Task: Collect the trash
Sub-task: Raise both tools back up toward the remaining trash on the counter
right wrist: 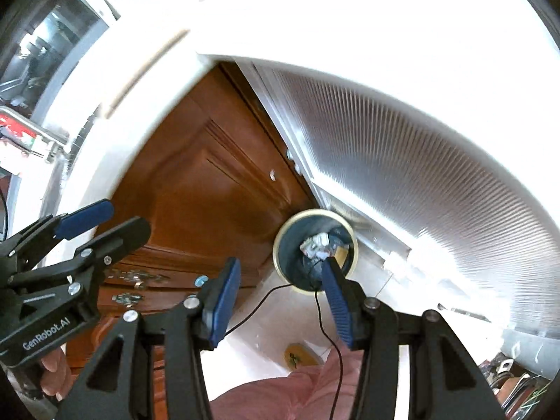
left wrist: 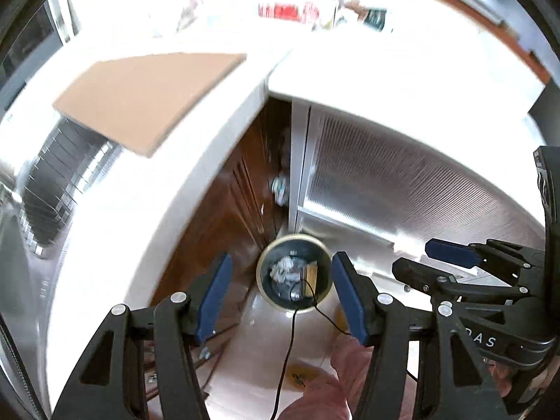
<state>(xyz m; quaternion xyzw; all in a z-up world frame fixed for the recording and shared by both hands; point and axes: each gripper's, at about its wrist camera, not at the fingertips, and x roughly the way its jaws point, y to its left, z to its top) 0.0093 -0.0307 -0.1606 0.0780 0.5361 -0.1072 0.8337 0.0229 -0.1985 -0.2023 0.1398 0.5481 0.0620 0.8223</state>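
Note:
A round bin [left wrist: 294, 273] with a pale gold rim stands on the floor far below, in the corner under the counters. It holds crumpled white paper [left wrist: 285, 270] and a small tan box [left wrist: 310, 275]. The bin also shows in the right wrist view [right wrist: 315, 250], with crumpled paper [right wrist: 316, 245] inside. My left gripper [left wrist: 281, 297] is open and empty, high above the bin. My right gripper [right wrist: 280, 295] is open and empty, also above it. Each gripper shows in the other's view: the right one [left wrist: 420, 262] and the left one [right wrist: 120, 220].
A white L-shaped counter [left wrist: 217, 133] wraps the corner, with a brown board [left wrist: 147, 94] on top. Below are brown wooden cabinet doors [right wrist: 210, 182] and a ribbed translucent panel [right wrist: 402, 175]. A thin black cable [left wrist: 290, 350] hangs down. Pink clothing [right wrist: 297, 392] is below.

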